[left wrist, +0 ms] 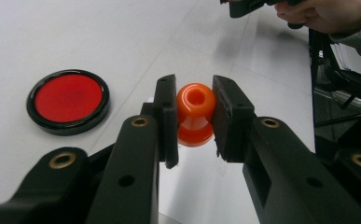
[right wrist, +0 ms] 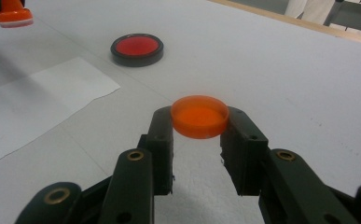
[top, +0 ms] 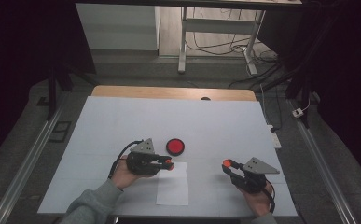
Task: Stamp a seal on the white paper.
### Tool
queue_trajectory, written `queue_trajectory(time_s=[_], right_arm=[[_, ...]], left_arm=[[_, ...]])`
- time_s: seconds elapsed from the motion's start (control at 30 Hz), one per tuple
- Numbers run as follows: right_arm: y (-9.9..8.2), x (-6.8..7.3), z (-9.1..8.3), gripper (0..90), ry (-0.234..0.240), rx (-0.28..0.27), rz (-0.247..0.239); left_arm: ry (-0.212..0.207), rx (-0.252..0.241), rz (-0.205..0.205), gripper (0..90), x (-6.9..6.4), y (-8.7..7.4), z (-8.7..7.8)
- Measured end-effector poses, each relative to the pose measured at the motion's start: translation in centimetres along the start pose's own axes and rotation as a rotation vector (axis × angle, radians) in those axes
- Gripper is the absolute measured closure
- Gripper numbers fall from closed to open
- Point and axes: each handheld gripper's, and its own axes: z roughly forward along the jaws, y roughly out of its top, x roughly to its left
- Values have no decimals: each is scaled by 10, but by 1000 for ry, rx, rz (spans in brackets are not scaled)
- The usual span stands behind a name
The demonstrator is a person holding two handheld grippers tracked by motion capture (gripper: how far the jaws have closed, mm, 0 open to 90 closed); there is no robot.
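While both hands rest low over the white table point(top: 225, 126), each gripper is clamped on an orange part. The left gripper point(left wrist: 194, 114) pinches an orange stamp point(left wrist: 195, 114) between its pads: the rounded knob with a hole in its top sits squarely between the two jaws, and the wider base flares out just below them. In the high view this left gripper point(top: 168, 163) points toward the person's right, its tip over the near-left corner region of a sheet of white paper point(top: 173, 186). Just beyond and to the left of its jaws in its own view lies a round red ink pad point(left wrist: 68, 100) in a black rim, flat on the table and not touched.

The right gripper point(right wrist: 199, 123) holds a shallow orange cap point(right wrist: 199, 116) by its edges, open side up, level, lifted off the table surface. Ahead of this gripper and to its left lies the paper point(right wrist: 43, 100); farther ahead sits the ink pad point(right wrist: 137, 49). The stamp point(right wrist: 12, 16) shows at the top left corner of that view, well apart from the cap. In the high view the right gripper point(top: 227, 164) points toward the left one, the two well apart.
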Motion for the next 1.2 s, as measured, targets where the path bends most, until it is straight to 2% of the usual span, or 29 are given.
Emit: queue_trajectory(time_s=[0.57, 1.2], right_arm=[[0, 0, 1, 645, 2, 3, 1], [0, 0, 0, 645, -1, 1, 2]], left_arm=[[-25, 56, 15, 720, -8, -8, 15], [-24, 75, 15, 720, -12, -14, 26]])
